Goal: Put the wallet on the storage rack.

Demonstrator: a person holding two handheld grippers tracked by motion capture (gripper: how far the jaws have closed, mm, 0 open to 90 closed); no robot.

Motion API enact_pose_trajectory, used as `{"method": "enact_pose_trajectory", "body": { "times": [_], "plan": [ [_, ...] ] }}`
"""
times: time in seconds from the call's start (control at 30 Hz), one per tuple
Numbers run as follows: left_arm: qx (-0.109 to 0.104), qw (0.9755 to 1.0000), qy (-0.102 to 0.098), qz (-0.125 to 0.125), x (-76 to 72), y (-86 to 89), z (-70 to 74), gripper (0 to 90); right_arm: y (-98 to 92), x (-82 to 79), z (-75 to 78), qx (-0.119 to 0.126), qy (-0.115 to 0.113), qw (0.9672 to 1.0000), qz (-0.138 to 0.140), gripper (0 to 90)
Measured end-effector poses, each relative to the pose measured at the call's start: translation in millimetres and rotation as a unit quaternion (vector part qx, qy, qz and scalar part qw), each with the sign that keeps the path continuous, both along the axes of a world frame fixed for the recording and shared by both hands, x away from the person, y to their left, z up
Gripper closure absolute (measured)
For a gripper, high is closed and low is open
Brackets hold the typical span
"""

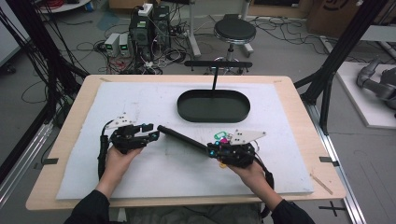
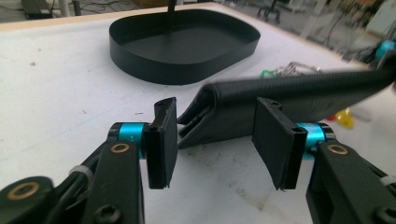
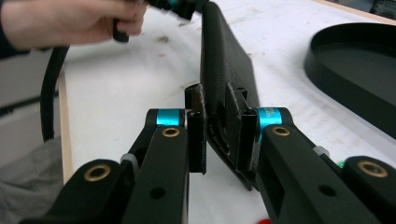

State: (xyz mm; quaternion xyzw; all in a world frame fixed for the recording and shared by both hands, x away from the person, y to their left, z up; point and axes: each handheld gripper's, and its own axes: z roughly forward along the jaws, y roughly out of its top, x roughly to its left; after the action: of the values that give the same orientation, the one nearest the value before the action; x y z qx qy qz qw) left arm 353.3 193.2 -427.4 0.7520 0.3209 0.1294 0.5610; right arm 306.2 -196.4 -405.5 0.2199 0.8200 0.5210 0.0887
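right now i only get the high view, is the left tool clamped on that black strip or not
observer: No. In the left gripper view the left tool is open, with the black strip ending in the gap and neither jaw pressing it.
operator: does the right one really have it
observer: Yes. The right gripper view shows the right tool shut on the strip, a jaw pressing each face.
operator: what's the free end like
observer: Up close it is folded layers, splayed slightly apart.
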Motion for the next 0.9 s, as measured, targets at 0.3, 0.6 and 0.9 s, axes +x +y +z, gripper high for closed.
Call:
{"method": "enact_pose_trajectory", "body": {
  "times": [0.3, 0.6, 0.9],
  "plan": [
    [0.016, 0.9986, -0.046, -0.024, 11.3, -18.1, -0.6, 44.1, -10.8, 7.6, 0.5, 0.014, 0.017, 0.9998, -0.003, 80.3],
    [0.031, 0.9969, -0.057, -0.044, 18.3, -25.3, 0.8, 58.8, -16.7, 12.1, 0.4, 0.024, 0.027, 0.9993, -0.010, 78.7],
    [0.052, 0.9959, -0.065, -0.034, 11.6, -30.9, 4.4, 81.1, -23.8, 17.9, -2.7, 0.024, 0.034, 0.9976, -0.056, 54.4]
  ]
}}
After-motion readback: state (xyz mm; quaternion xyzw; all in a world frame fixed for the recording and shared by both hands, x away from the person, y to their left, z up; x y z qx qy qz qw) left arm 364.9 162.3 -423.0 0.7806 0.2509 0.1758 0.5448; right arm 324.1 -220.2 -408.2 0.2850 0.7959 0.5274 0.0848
